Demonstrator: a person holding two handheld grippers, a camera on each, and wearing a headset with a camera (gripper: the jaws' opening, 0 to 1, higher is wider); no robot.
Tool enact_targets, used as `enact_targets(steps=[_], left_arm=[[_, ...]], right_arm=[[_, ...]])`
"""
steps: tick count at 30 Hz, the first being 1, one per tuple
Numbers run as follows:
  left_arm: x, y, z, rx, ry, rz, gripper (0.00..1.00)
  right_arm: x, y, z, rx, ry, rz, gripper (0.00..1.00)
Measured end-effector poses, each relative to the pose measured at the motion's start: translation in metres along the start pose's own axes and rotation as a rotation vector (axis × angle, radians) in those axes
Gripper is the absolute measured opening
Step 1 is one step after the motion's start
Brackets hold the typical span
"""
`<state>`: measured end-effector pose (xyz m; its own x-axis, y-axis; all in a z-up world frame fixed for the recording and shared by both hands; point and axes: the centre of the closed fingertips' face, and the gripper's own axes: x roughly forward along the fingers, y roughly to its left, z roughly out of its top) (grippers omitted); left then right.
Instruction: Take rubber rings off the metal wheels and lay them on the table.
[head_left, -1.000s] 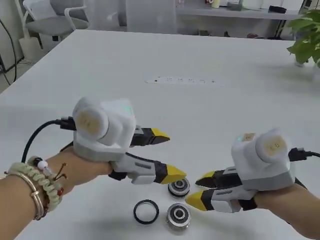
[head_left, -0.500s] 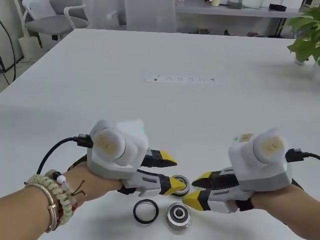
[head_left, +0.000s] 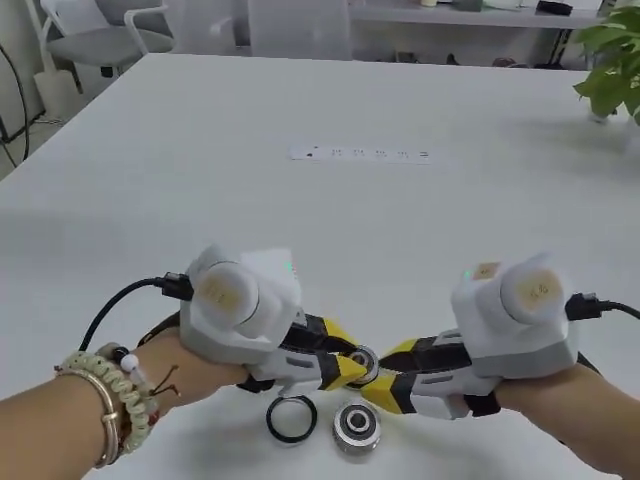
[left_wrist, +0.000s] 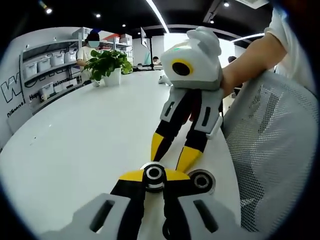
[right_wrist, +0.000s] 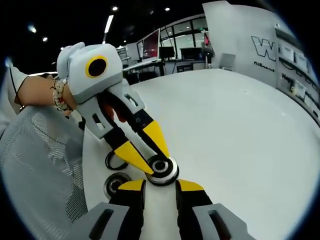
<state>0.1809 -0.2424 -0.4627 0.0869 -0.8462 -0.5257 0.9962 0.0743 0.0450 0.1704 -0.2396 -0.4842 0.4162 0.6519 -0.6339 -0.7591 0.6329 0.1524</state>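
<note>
The left hand (head_left: 185, 368), its wrist ringed with bead bracelets (head_left: 105, 395), holds the left gripper (head_left: 347, 353) low over the tabletop (head_left: 300, 230). The gripper points right, its fingers pressed against a metal wheel (head_left: 362, 361) from both sides. The right hand (head_left: 535, 398) holds the right gripper (head_left: 388, 372) pointing left, tip to tip with the other, its fingers a little apart at the same wheel.

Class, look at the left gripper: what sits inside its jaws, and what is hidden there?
A metal wheel sits between the yellow tips of the left gripper, with its hub showing. The tips cover its two sides, and its underside cannot be seen.
</note>
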Motion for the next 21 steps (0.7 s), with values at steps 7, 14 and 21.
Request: enact_targets(steps=[7,14,21], left_arm=[[-0.0005,0.0005,-0.001,-0.029,-0.011,0.004,0.08],[-0.0005,0.0006,-0.0006,-0.042,-0.017,0.006,0.07],[-0.0008,0.0008,-0.0009,-0.049,-0.026,0.009,0.07]], right_arm=[[-0.0005,-0.0017,0.0,0.0,-0.001,-0.008,0.18],[-0.0033,-0.0013,0.0007,-0.056,0.004,-0.01,0.14],[-0.0038,-0.0019,-0.0007,-0.076,0.012,-0.01,0.1]])
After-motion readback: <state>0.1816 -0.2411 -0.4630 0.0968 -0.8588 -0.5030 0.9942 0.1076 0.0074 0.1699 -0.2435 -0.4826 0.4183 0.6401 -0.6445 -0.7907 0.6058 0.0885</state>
